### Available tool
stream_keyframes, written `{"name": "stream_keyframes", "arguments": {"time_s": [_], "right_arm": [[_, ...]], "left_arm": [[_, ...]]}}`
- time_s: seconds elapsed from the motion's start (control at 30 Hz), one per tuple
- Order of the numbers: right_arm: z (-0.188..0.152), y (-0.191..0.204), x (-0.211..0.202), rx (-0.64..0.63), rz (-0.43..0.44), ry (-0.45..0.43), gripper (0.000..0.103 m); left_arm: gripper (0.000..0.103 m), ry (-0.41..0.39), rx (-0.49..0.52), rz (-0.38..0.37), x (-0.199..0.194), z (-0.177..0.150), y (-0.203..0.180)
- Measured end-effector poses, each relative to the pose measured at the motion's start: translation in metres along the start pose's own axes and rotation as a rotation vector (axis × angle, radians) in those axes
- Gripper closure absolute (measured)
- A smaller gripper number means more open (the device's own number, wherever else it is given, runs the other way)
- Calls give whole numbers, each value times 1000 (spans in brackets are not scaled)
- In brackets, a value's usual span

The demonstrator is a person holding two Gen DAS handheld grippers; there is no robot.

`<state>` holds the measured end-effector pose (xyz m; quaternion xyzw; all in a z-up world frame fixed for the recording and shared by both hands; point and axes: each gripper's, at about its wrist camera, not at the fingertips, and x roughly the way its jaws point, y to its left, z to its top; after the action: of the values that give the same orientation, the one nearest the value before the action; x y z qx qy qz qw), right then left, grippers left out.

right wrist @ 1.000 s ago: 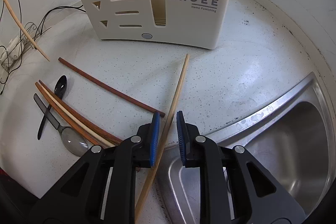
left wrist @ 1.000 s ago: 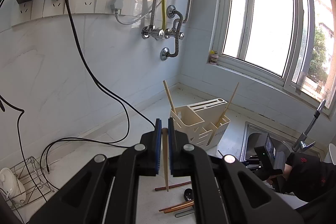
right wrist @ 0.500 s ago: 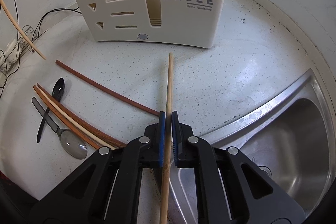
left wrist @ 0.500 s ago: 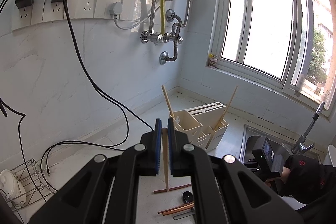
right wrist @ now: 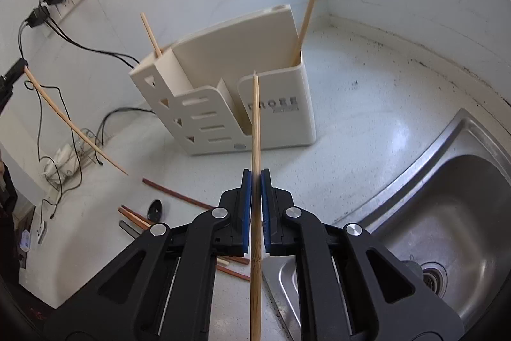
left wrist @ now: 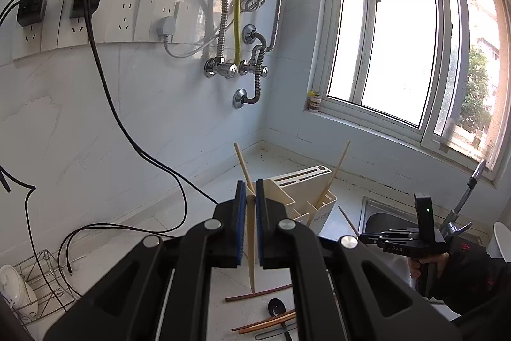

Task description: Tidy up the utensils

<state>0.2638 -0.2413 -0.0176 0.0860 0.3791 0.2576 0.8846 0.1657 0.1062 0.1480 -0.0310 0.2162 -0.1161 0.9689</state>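
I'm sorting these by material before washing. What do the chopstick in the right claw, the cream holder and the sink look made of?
Chopstick: pale bamboo, by its fine lengthwise grain, matte. Cream holder: probably plastic, smooth, moulded cut-outs, printed lettering. Sink: likely stainless steel, brushed grey with dull reflections.

chopstick (right wrist: 255,130): we note pale bamboo, fine straight grain, matt.
utensil holder (right wrist: 278,123): cream plastic, smooth, low sheen.
sink (right wrist: 447,213): brushed steel, dull shine with streaks.
countertop (right wrist: 367,104): white speckled stone look, glossy; we see grime along the wall joint.
gripper pads (right wrist: 245,213): blue, ribbed, rubbery.
dark chopsticks (right wrist: 179,194): reddish-brown wood, smooth.
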Motion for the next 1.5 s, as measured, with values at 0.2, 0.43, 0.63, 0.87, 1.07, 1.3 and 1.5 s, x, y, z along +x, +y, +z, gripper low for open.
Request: {"name": "stream_keyframes", "arguments": {"time_s": [0.2,0.43,0.63,0.87,1.07,1.3,1.5], "right_arm": [[31,14,-42,-46,50,-271,97],[78,22,-55,-71,77,-492,97],[115,19,-49,-64,68,-547,97],[136,13,-46,-50,72,-594,97],[154,10,-41,-62,56,-682,97],[155,10,-1,-90,55,-752,97],[140,17,30,-158,16,-760,97]], "left_arm": [[97,-40,7,-49,2,16,-13],[98,-84,13,-88,12,43,-27],[98,-124,16,-100,24,69,-30],[98,-208,-1,-106,29,107,-26],[98,-299,6,-71,34,132,-25],[98,-258,25,-56,76,129,-28],[97,-191,68,-23,119,110,-29]]}}
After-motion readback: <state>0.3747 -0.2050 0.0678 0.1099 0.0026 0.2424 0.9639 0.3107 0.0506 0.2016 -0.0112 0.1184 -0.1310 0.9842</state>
